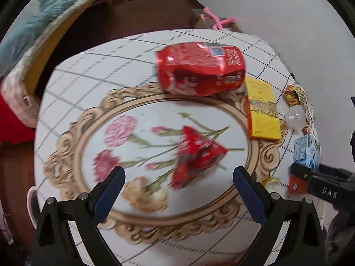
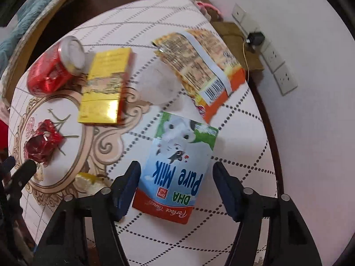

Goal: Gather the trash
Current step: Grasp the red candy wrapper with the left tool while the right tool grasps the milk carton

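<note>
Trash lies on a round table with a flowered cloth. My left gripper is open above a crumpled red wrapper, which sits just ahead between the fingers. A dented red can lies on its side farther back. My right gripper is open with its fingers either side of a blue-and-white Pure Milk pouch. A yellow box, a clear plastic cup and an orange snack bag lie beyond it. The can and wrapper show at left.
A yellowish scrap lies near the table's front edge. A bed with teal bedding stands at the left. A cardboard box with a pink object sits behind the table. Wall sockets are on the right wall.
</note>
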`<action>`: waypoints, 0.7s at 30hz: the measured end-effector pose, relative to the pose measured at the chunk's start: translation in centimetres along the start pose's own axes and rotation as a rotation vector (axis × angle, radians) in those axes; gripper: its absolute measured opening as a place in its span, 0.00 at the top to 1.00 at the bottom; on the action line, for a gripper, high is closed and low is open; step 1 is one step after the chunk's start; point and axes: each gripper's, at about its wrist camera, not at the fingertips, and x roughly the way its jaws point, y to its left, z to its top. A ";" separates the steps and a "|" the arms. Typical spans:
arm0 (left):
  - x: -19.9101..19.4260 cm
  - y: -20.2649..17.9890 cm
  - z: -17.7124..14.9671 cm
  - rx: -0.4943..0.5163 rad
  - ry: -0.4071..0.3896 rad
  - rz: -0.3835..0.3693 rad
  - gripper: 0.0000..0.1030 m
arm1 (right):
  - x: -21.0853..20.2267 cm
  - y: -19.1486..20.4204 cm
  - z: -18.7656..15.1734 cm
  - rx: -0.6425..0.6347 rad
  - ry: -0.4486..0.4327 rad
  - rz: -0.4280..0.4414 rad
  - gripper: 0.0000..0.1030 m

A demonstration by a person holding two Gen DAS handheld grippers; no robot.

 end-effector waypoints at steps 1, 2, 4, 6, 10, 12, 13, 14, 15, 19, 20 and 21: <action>0.3 -0.3 0.2 0.008 0.005 -0.011 0.04 | 0.4 -0.4 0.2 0.027 0.010 0.020 0.28; 0.7 -0.7 0.5 0.020 0.011 -0.015 0.04 | 0.5 -0.7 0.5 0.041 0.001 0.031 0.25; 1.4 -1.3 1.0 0.041 0.016 -0.004 0.07 | 0.5 -0.8 0.7 0.058 -0.007 0.021 0.25; 2.0 -1.9 1.2 0.062 0.022 0.016 0.27 | 0.4 -1.2 1.0 0.071 -0.023 0.016 0.25; 2.5 -2.6 1.1 0.101 0.021 0.062 0.65 | 0.7 0.1 1.0 0.043 -0.065 -0.024 0.42; 2.3 -2.8 0.7 0.110 0.006 0.073 0.72 | 0.5 0.3 0.6 0.031 -0.082 -0.019 0.44; 2.2 -2.8 0.5 0.113 0.002 0.077 0.75 | 0.5 0.3 0.5 0.021 -0.088 -0.022 0.44; 1.9 -2.8 0.3 0.112 -0.005 0.083 0.76 | 0.4 0.2 0.1 0.015 -0.091 -0.025 0.45; 1.6 -2.8 0.0 0.108 -0.013 0.086 0.78 | 0.4 0.3 -0.1 0.009 -0.091 -0.025 0.45; -0.5 -2.3 -1.1 0.083 -0.052 0.092 0.79 | -1.0 0.7 -1.6 -0.011 -0.115 -0.004 0.45; -1.5 -2.1 -1.5 0.079 -0.075 0.104 0.79 | -1.4 0.8 -2.0 -0.020 -0.126 0.000 0.45; -2.1 -2.0 -1.7 0.076 -0.090 0.108 0.79 | -2.1 1.0 -2.3 -0.032 -0.140 0.011 0.45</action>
